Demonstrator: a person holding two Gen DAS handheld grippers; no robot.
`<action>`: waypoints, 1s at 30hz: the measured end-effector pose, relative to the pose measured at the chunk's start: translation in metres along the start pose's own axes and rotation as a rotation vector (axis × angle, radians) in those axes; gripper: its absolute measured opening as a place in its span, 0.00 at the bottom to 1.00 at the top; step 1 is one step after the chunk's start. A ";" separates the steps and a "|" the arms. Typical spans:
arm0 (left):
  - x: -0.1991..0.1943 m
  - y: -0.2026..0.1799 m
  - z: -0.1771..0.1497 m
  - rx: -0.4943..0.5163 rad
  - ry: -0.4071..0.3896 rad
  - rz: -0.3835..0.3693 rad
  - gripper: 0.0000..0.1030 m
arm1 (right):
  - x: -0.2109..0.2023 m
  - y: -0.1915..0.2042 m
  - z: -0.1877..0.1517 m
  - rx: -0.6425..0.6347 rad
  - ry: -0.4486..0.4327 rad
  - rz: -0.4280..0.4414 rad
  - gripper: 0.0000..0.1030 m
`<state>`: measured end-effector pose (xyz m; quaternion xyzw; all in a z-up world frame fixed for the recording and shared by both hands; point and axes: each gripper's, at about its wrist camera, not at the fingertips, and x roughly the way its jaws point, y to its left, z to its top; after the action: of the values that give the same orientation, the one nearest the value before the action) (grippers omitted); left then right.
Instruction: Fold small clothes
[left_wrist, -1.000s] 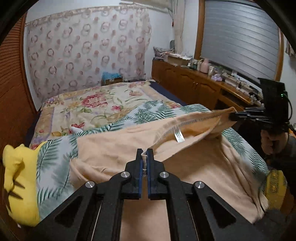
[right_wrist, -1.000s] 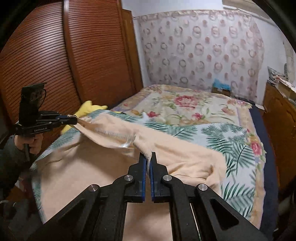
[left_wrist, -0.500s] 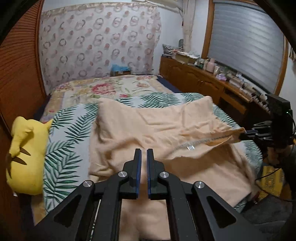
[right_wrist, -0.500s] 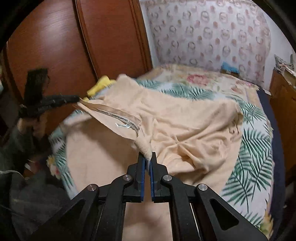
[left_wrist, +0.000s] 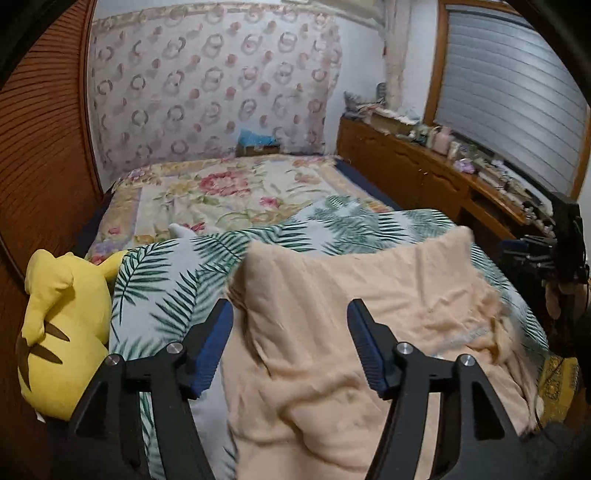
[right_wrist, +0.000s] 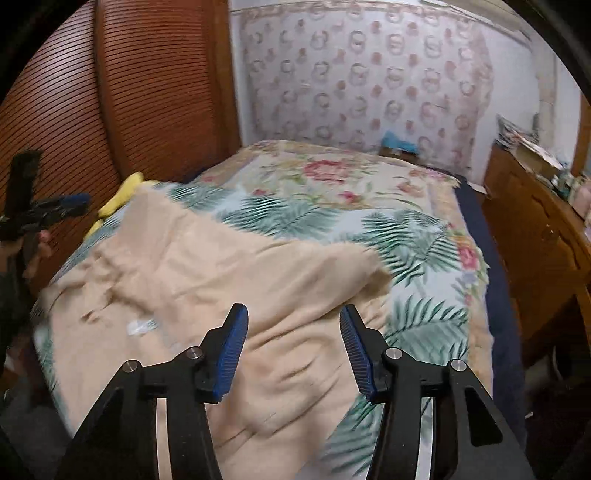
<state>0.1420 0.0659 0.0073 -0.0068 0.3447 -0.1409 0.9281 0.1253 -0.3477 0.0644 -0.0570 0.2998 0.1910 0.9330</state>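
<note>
A peach-coloured garment (left_wrist: 351, 325) lies spread and wrinkled on the palm-leaf sheet (left_wrist: 173, 280) at the near end of the bed; it also fills the lower left of the right wrist view as the garment (right_wrist: 207, 280). My left gripper (left_wrist: 290, 314) hangs above its left part, jaws opening, nothing gripped between its blue pads (left_wrist: 210, 350). My right gripper (right_wrist: 293, 319) hangs over the garment's right edge, jaws opening too, cloth below but not pinched. Each view shows the other gripper at its edge: the right gripper (left_wrist: 532, 251) and the left gripper (right_wrist: 48, 210).
A yellow plush toy (left_wrist: 59, 332) lies at the bed's left edge by the slatted wooden doors (right_wrist: 110, 92). A floral quilt (left_wrist: 221, 192) covers the far half of the bed. A wooden dresser (left_wrist: 424, 173) crowded with small items runs along the right.
Both grippers held the garment's waistband shut, swung it down onto the sheet, then opened and let it go. The garment now lies flat instead of hanging stretched between them.
</note>
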 end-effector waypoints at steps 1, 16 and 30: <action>0.009 0.004 0.005 -0.005 0.005 0.008 0.63 | 0.010 -0.008 0.005 0.014 0.000 -0.007 0.52; 0.117 0.038 0.027 -0.055 0.157 -0.040 0.59 | 0.098 -0.030 0.035 0.090 0.099 0.051 0.49; -0.039 -0.005 0.061 0.004 -0.171 -0.096 0.07 | -0.080 0.002 0.054 -0.036 -0.331 0.071 0.03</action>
<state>0.1519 0.0664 0.0795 -0.0336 0.2633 -0.1849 0.9462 0.0937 -0.3602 0.1551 -0.0310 0.1405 0.2361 0.9610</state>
